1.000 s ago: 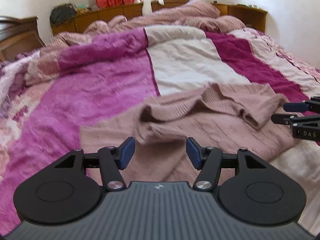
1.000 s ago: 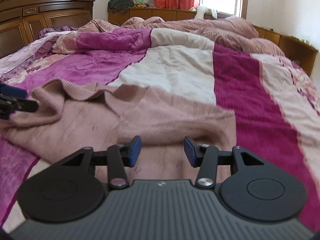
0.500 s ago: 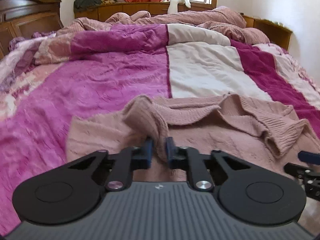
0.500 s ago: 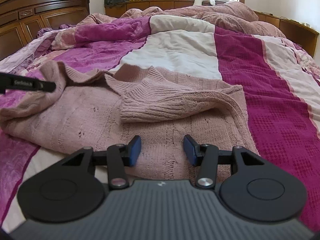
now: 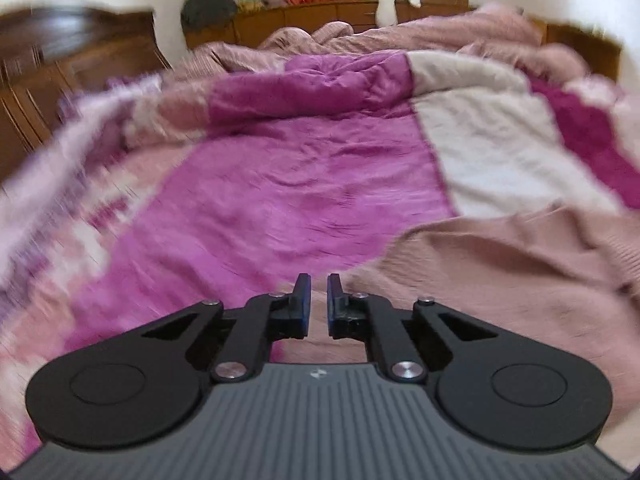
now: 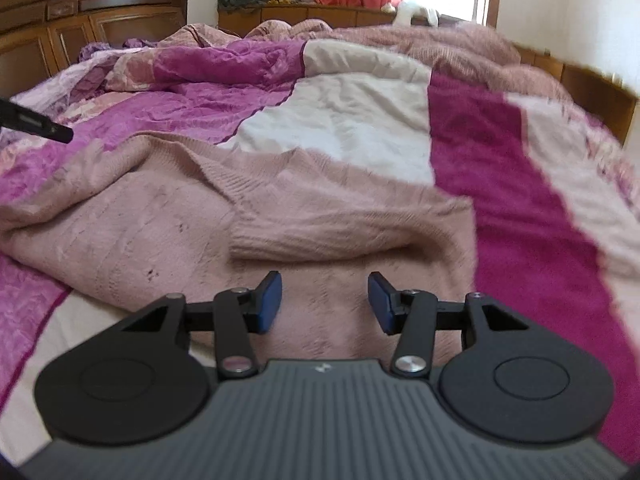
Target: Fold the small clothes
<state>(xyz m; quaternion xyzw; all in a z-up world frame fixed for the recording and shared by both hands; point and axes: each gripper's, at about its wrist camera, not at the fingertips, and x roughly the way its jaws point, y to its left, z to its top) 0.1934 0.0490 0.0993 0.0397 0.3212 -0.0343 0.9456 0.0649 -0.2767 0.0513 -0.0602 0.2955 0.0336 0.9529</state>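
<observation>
A dusty-pink knit sweater (image 6: 168, 216) lies spread on the bed, one ribbed sleeve (image 6: 312, 236) folded across its body. It also shows at the right of the blurred left wrist view (image 5: 500, 272). My left gripper (image 5: 318, 296) has its jaws nearly together with a narrow gap and nothing between them, over the sweater's left edge. Its tip shows at the far left of the right wrist view (image 6: 40, 124), lifted off the sweater. My right gripper (image 6: 325, 300) is open and empty, low over the sweater's near part.
The bed carries a quilt (image 6: 360, 120) in magenta, cream and pink stripes, rumpled at the far end. A dark wooden headboard (image 6: 80, 12) stands at the left. A low wooden shelf (image 6: 320, 12) with bags and curtains runs along the back wall.
My left gripper has let go of the sweater fold it pinched and swung left and away. The left sleeve now lies flatter. My right gripper has stayed open and shifted slightly.
</observation>
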